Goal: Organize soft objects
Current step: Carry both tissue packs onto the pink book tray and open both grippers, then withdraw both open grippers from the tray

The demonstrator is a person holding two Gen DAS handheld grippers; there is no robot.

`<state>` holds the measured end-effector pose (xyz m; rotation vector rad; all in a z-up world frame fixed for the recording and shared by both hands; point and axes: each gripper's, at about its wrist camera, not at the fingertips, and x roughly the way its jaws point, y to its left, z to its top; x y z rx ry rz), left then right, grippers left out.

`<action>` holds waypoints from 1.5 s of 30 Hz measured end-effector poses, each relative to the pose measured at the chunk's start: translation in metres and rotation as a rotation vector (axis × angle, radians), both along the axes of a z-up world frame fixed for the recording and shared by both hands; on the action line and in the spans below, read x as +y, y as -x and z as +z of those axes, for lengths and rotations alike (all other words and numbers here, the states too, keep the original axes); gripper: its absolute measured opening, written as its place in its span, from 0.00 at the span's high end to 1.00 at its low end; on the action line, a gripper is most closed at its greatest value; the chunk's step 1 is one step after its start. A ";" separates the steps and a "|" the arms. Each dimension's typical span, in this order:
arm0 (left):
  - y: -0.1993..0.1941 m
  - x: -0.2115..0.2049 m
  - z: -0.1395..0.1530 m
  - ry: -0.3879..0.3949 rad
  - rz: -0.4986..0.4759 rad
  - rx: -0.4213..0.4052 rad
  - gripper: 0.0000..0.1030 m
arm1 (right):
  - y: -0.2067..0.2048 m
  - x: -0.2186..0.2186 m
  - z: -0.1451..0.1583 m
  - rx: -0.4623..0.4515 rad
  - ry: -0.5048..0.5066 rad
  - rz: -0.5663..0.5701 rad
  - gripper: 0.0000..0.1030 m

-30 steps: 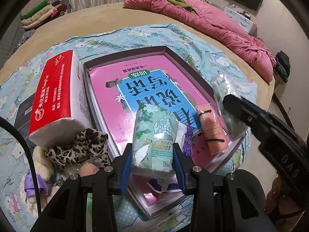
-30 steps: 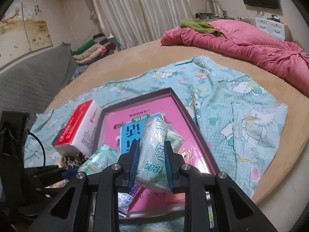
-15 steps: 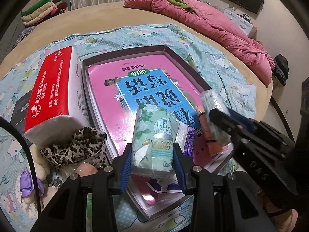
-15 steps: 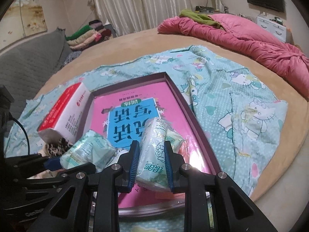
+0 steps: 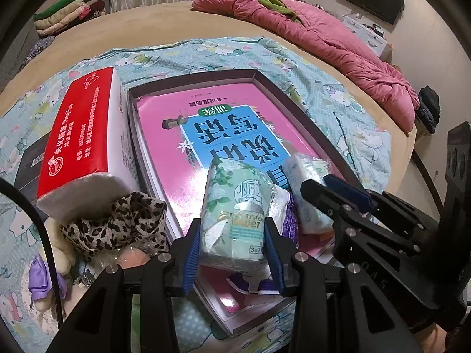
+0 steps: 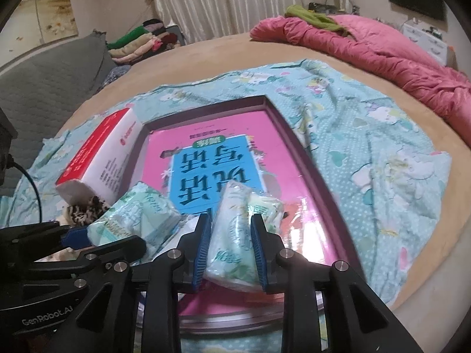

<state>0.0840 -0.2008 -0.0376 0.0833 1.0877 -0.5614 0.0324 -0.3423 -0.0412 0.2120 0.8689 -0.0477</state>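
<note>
Because each tissue pack (image 5: 235, 220) is light, squashy and slick-wrapped, the left tool (image 5: 232, 250) and right tool (image 6: 229, 250) pinch theirs mid-body, low over the box (image 5: 294, 94).

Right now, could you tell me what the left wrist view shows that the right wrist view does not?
Only the left wrist view shows the purple bow, the plush toy beside it and the purple wrapper behind the left gripper's tissue pack. Only the right wrist view shows the grey sofa and the wall picture. Both show the tray with its pink book, the red tissue box, the leopard cloth, the pink quilt, and each gripper shut on a tissue pack, the right gripper on its own pack.
</note>
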 end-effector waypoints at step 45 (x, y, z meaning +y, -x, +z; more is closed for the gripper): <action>0.014 0.012 0.024 -0.037 0.020 -0.061 0.35 | 0.018 -0.026 0.017 -0.106 -0.098 -0.124 0.40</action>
